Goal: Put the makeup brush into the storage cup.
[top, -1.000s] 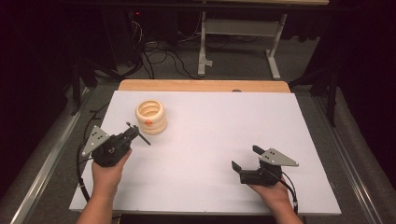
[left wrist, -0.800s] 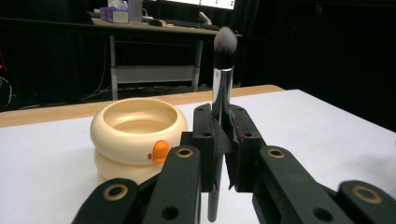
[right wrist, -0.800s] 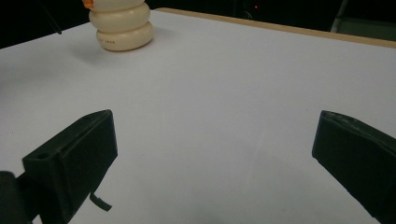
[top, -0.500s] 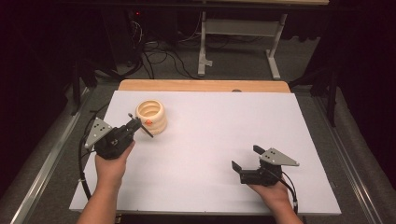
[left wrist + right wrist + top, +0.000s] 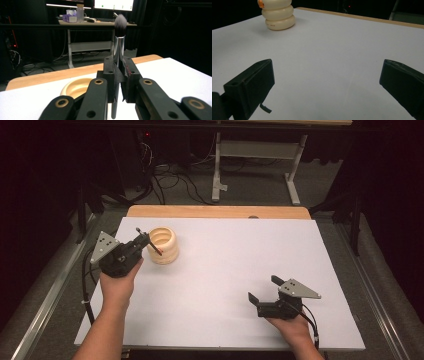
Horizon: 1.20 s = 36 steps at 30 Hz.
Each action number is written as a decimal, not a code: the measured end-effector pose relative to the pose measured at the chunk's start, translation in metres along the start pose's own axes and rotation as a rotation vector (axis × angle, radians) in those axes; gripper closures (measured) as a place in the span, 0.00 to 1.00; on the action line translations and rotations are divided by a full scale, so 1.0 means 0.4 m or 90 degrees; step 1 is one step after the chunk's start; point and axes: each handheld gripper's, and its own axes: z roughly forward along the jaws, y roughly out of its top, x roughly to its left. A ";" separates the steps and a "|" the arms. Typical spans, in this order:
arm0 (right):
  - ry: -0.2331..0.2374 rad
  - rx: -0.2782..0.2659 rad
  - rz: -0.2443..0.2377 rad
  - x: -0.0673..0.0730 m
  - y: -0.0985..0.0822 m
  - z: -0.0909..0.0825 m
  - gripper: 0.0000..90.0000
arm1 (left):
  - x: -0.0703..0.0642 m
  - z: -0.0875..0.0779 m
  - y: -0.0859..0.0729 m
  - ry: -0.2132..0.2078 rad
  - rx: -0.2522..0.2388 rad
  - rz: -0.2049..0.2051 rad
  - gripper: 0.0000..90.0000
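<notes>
1. White table point(image 5: 225, 270) spreads out under both hands.
2. Cream ribbed holder point(image 5: 164, 245) stands far left.
3. Right gripper point(image 5: 263, 290) rests near right, jaws wide, nothing between.
4. Left gripper point(image 5: 142, 242) clamps a makeup brush point(image 5: 119, 37), bristles up, beside the holder's rim.

White surface point(image 5: 225, 270), wooden strip along far edge.
One cream ribbed holder point(image 5: 165, 245) stands upright on it, near the far left corner.

Black claws point(image 5: 263, 294), brass-ringed screw holes, grey three-cornered top plates, black trailing cables.
</notes>
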 end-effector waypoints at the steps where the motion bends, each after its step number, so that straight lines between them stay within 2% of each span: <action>1: 0.000 -0.001 -0.002 0.000 0.000 0.000 0.01 | 0.001 0.003 0.003 0.001 -0.002 -0.004 0.92; 18: 0.002 -0.002 -0.003 0.001 0.001 -0.001 0.01 | 0.035 0.054 0.032 0.034 -0.004 -0.003 0.92; 36: 0.004 0.001 -0.003 -0.001 -0.001 -0.002 0.01 | 0.057 0.103 0.023 0.059 0.005 -0.014 0.92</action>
